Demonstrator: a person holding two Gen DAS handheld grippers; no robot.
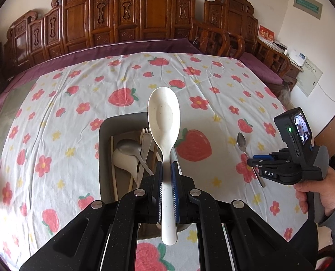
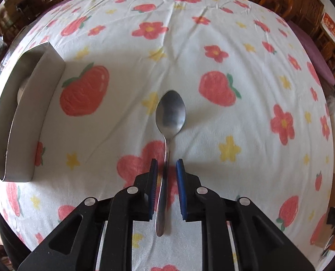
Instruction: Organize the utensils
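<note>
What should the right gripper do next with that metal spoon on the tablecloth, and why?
Probably close the right gripper on the metal spoon: its handle lies between the open pads on the tablecloth, not yet pinched. The left gripper already holds the white spoon.

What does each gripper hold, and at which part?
The left gripper holds the white spoon by its handle. The right gripper holds nothing; its jaws stand open around the metal spoon's handle.

strawberry cloth (image 2: 126, 52) under tray (image 2: 45, 94), spoon (image 2: 170, 113)
</note>
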